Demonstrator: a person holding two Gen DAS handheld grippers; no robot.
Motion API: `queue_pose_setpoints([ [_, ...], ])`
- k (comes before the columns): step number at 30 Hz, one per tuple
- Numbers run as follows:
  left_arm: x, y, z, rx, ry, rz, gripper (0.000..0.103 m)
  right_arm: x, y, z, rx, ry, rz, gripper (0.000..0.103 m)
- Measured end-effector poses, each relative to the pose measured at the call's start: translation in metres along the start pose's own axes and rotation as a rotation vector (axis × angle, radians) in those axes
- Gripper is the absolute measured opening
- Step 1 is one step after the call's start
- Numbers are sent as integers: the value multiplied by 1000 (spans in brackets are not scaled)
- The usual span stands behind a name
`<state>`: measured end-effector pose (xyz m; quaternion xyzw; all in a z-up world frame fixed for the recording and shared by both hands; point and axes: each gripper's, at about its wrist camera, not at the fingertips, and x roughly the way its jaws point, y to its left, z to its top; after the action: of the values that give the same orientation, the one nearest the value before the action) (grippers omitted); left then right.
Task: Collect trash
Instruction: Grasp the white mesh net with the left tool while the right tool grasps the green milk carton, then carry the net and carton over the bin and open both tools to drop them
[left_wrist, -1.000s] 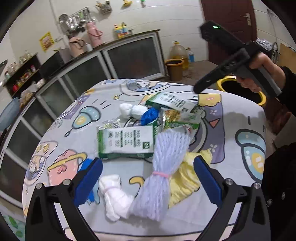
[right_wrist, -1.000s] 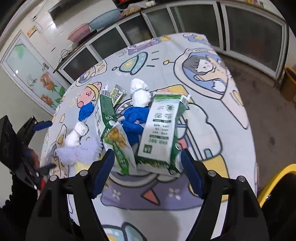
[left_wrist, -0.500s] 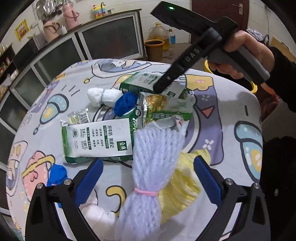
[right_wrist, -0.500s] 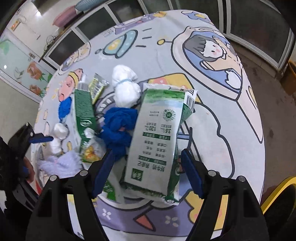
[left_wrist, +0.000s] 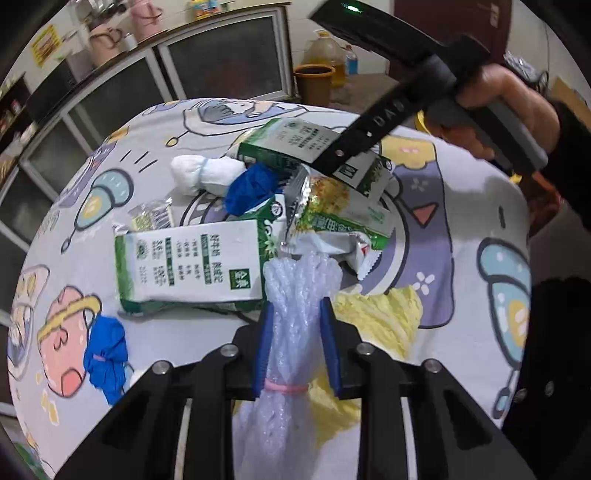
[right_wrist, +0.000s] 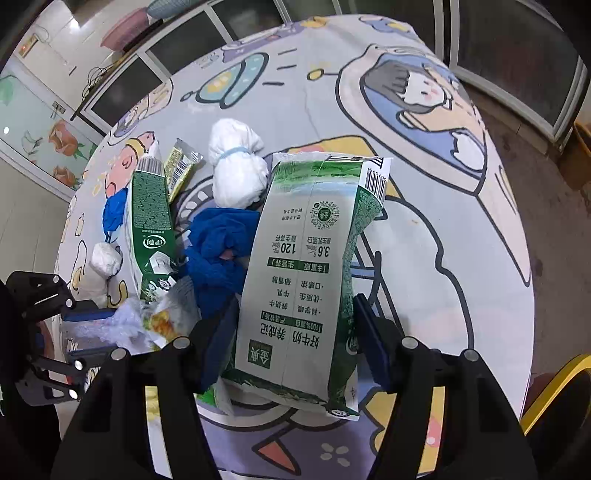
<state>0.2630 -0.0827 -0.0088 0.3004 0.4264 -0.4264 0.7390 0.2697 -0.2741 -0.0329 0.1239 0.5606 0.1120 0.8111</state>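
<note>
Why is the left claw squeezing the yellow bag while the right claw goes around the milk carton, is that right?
Not quite. The left claw is squeezing the pale purple bag, not the yellow bag lying beside it; the left wrist view shows this. The right claw does go around the milk carton.

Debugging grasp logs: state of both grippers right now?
Left gripper: closed on the lavender bubble-wrap bundle.
Right gripper: pads flank the milk carton; grip cannot be told.
</note>
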Motion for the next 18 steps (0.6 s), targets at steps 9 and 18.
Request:
queue_pose_setpoints([
  [9,-66,18,-15,-114,-111,51,22,-47,11,-6,0,-109,31,60],
  [18,-114,20,-42,-208,-185,93,22,-100,5,-26,14,-198,54,60],
])
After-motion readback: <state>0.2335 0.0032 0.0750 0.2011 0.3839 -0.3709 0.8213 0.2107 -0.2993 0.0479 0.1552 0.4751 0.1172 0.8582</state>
